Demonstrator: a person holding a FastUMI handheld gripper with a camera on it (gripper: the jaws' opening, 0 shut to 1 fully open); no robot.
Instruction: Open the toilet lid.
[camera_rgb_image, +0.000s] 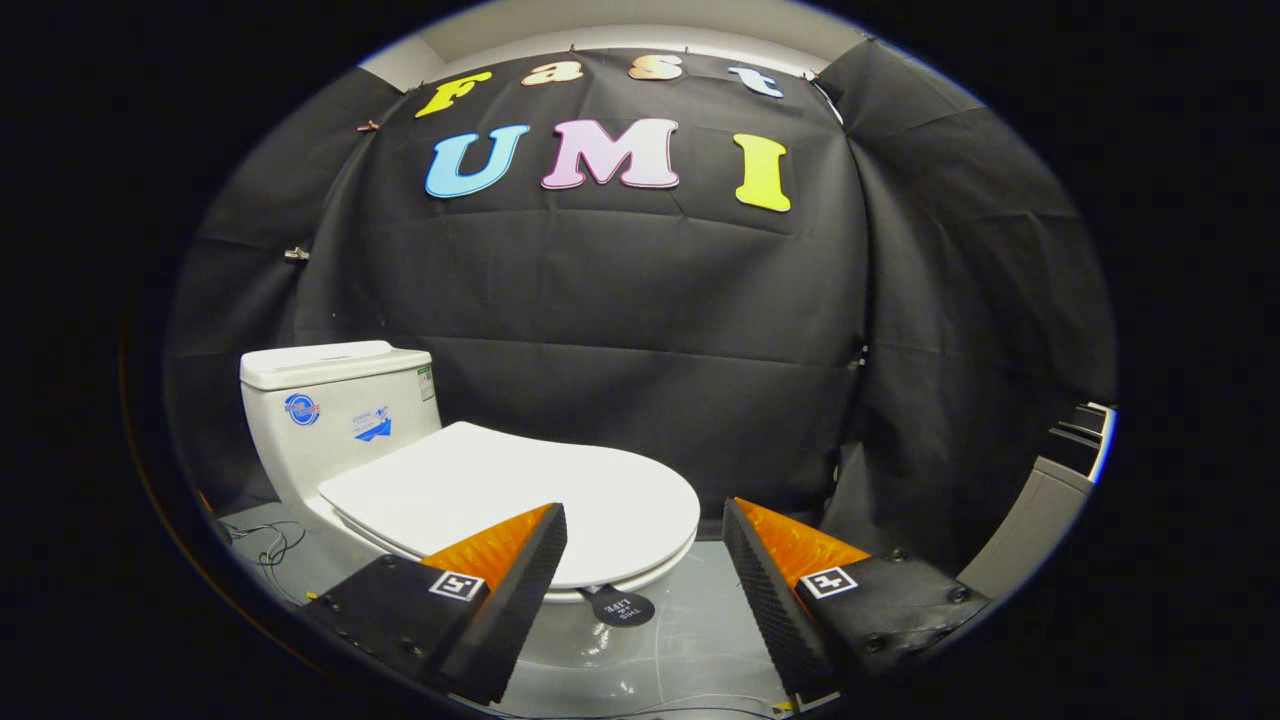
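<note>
A white toilet stands on the grey floor with its tank toward the back left. Its white lid lies flat and closed over the bowl, its rounded front end reaching toward me. A small black round tab hangs from the lid's front rim. My gripper is open, and the lid's front edge and the tab show in the gap between the fingers. The left finger overlaps the lid's front part in the view; the right finger stands off to the lid's right. Nothing is held.
Black cloth walls close the booth behind and beside the toilet. Thin cables lie on the floor to the left of the toilet base. A grey and black object stands at the far right. Shiny grey floor spreads in front of the bowl.
</note>
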